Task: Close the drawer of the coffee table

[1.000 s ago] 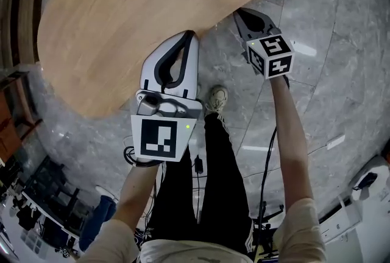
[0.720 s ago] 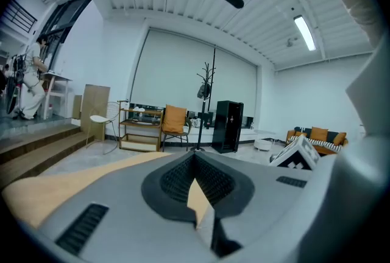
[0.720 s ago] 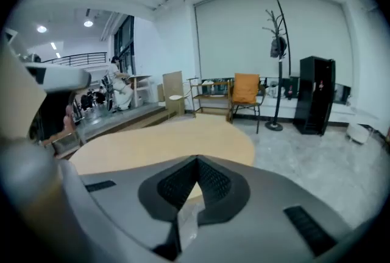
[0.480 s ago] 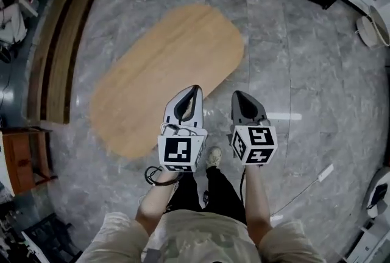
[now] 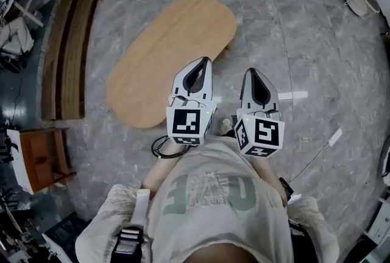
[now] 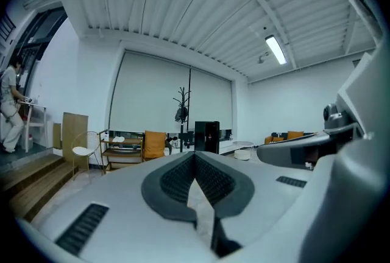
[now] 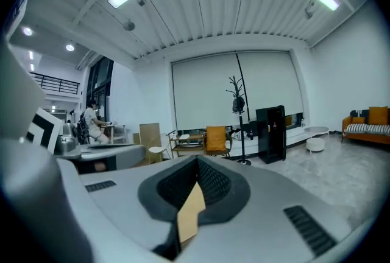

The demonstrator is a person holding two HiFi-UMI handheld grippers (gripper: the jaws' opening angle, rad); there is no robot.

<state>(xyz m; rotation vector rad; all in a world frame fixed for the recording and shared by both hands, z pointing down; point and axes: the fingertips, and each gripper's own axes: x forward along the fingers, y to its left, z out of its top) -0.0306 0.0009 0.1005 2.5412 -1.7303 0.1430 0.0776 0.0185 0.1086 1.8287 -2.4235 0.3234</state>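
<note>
Coffee table, with an oval wooden top, stands on the grey stone floor, ahead and left of the person. Its drawer cannot be made out from above. Left gripper: jaws together, nothing between them, tip overlapping the table's near edge. Right gripper: jaws together, empty, just beside the left gripper, above the floor.

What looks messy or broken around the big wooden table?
Nothing stands out. The coffee table has a bare, unmarked top, and seen from above no drawer pokes out past its edge. The left gripper and right gripper are shut and empty.
</note>
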